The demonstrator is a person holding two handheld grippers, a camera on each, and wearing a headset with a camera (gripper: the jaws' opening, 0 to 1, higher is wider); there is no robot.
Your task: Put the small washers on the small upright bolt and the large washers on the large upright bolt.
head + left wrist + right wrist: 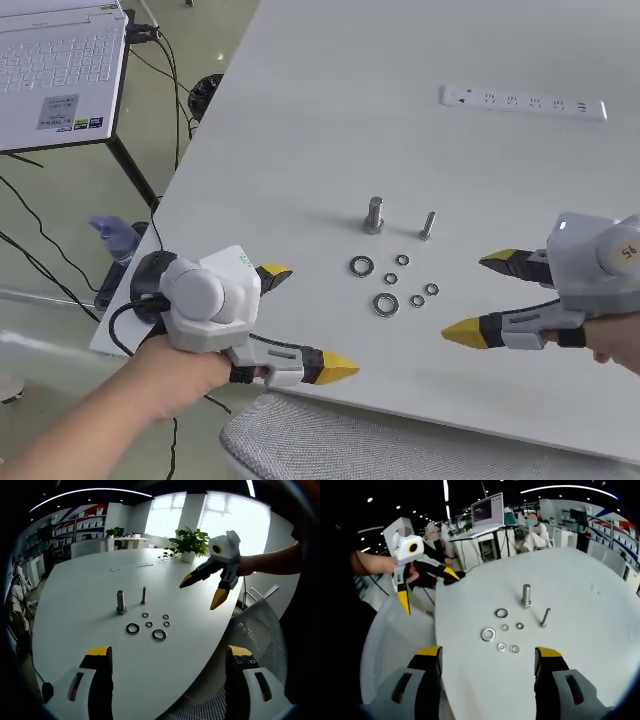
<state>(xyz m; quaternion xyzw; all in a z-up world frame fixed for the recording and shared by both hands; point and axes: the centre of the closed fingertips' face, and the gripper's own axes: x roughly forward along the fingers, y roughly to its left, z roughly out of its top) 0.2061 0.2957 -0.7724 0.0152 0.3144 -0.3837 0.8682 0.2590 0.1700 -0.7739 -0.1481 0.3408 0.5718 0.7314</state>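
No washer is placed yet. On the white bench (300, 120) the thick upright steel bolt (374, 214) and the slim upright steel bolt (428, 225) stand near each other on their heads, both shanks bare. In front of them, apart from both, lie two large flat steel ring washers (361, 266) and four small steel ring washers (417, 300) in a loose cluster, none touching. The left claw (310, 320) hovers at the bench's near edge, jaws spread wide and empty. The right claw (466, 297) hovers to the right of the cluster, also wide and empty, and closest to the small washers. The step in hand looks like the first pick. The washers lie flat and thin, so a steep approach seems best, with one jaw tip set against the outer rim and the other inside the hole. Narrowing the jaws before descent should avoid sweeping the neighbours. A grip at one side of the ring leaves the hole free to drop over the shank. The bolts appear unfixed, so a sideways nudge could topple one.
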